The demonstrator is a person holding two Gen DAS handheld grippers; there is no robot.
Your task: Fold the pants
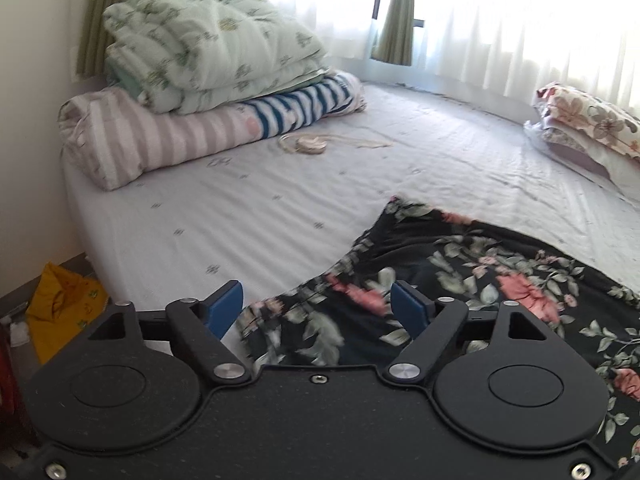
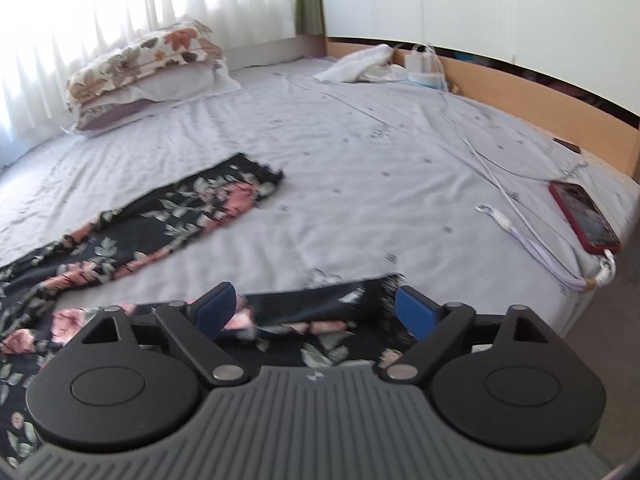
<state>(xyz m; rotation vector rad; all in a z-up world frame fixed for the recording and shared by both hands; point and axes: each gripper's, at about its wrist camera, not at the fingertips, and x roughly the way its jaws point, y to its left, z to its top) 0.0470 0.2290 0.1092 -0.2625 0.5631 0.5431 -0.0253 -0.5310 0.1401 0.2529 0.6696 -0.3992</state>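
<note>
Black pants with a pink and green flower print (image 1: 460,280) lie spread flat on the grey bed sheet (image 1: 240,208). My left gripper (image 1: 316,308) is open, its blue pads on either side of the waistband corner near the bed's front edge. In the right wrist view the two legs of the pants (image 2: 168,220) lie apart, one reaching away to the left. My right gripper (image 2: 316,312) is open just over the hem end of the nearer leg (image 2: 320,312). Neither gripper holds cloth.
Folded quilts (image 1: 208,48) and a striped bolster (image 1: 160,136) sit at the bed's far left, a cord with a round controller (image 1: 308,145) beside them. Flowered pillows (image 2: 140,68) lie by the curtain. A red phone (image 2: 584,216) with white cables (image 2: 520,236) lies at the right edge. A yellow bag (image 1: 60,308) is on the floor.
</note>
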